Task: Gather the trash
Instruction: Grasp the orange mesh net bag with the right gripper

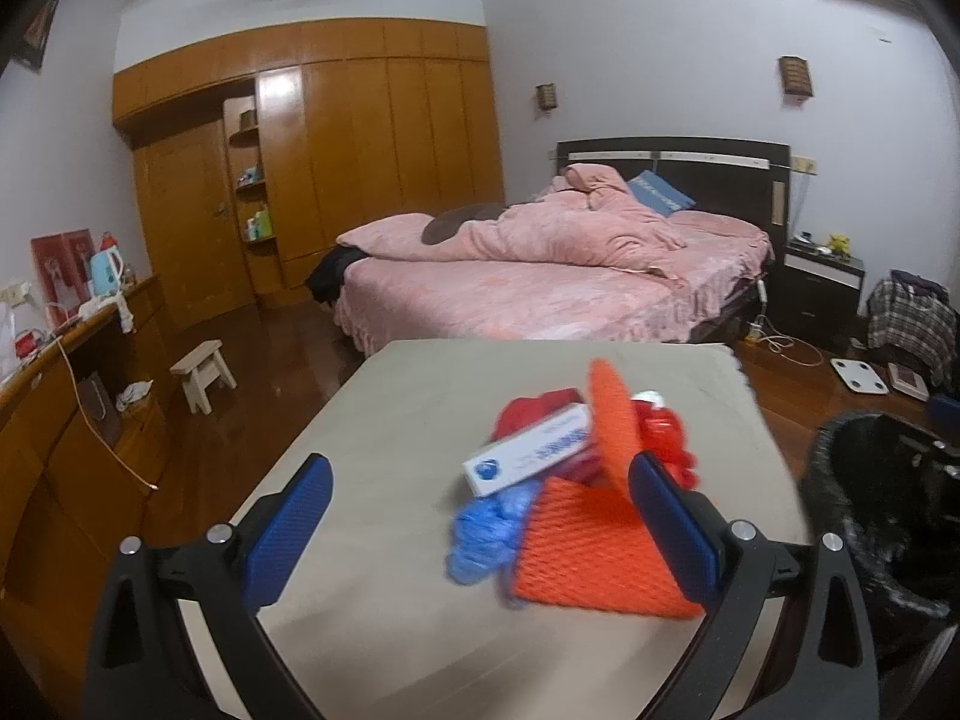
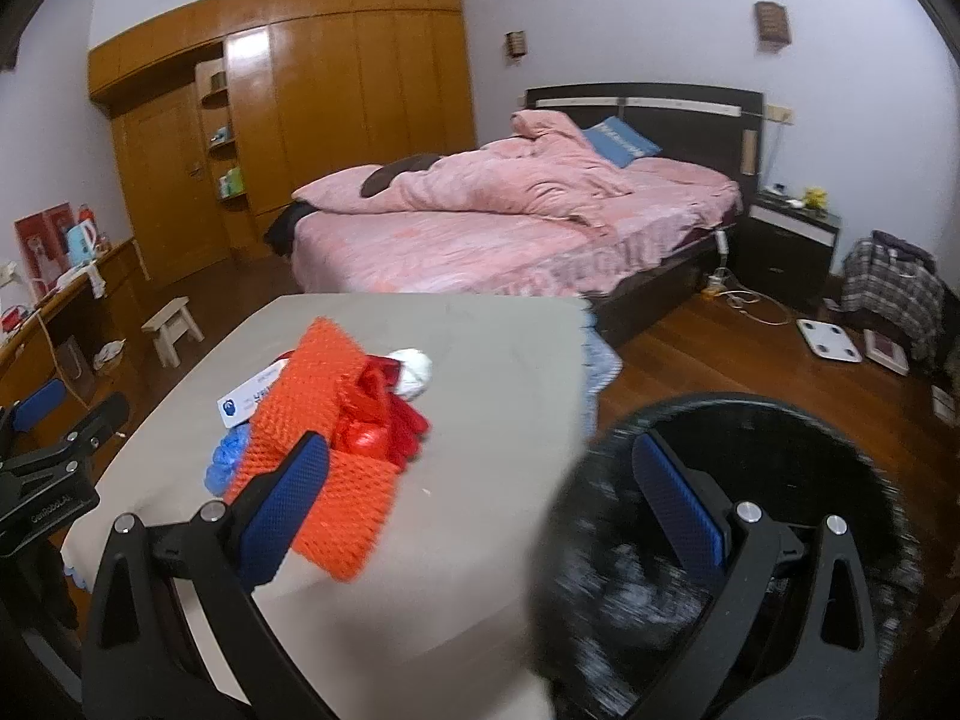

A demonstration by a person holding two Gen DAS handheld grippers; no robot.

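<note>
Both blue-padded tools, left tool (image 1: 480, 516) and right tool (image 2: 480, 492), gape wide and empty, so the loose trash pile (image 2: 336, 420) on the table (image 2: 480, 540) may snag and scatter short of the black-lined bin (image 2: 780, 468) alongside.

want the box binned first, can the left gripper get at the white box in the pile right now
Probably yes: the left gripper is open just short of the pile, and the white box lies on top, with only the orange foam net at its right end.
</note>
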